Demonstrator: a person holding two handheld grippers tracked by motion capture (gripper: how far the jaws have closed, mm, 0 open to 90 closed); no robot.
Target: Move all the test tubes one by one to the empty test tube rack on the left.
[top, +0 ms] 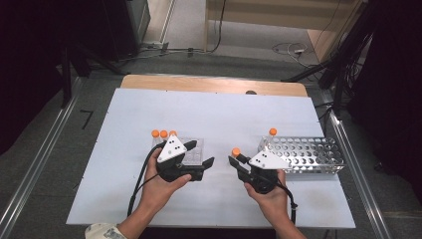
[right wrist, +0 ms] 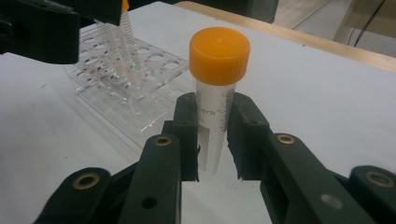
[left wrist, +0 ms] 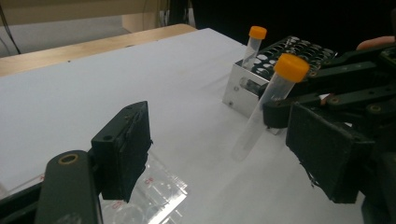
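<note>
1. Pinching a capped tube (right wrist: 215, 100) between the pads of the right tongs (top: 238, 160), just below its orange screw cap; held near upright, probably so the rounded tip can drop straight into a rack hole. Tube now in the air between the two racks, well above the desk (top: 209, 114).
2. Clear plastic wall, printed graduations, ribbed orange cap (left wrist: 291, 67); smooth and light, hence a grip high on the body, not on the cap.
3. Left tongs (top: 195, 154) spread, nothing between the pads; seen from their own camera as flat black blocks with frayed rubber edges (left wrist: 122, 149). Poised over the near edge of the clear rack (top: 191, 149), likely steadying or waiting.
4. Clear rack: transparent moulded plastic, round wells, red numbering; three orange-capped tubes (top: 163, 134) standing at its far left corner.
5. Farther right, metal rack (top: 308, 154): bright perforated sheet, boxy, rows of punched holes; one capped tube (top: 272, 134) upright in its near-left corner. Probable destination, judging by the lone tube there.
6. Desk surface: matt white sheet over a wooden board (top: 209, 83), edge bare at the far side.
</note>
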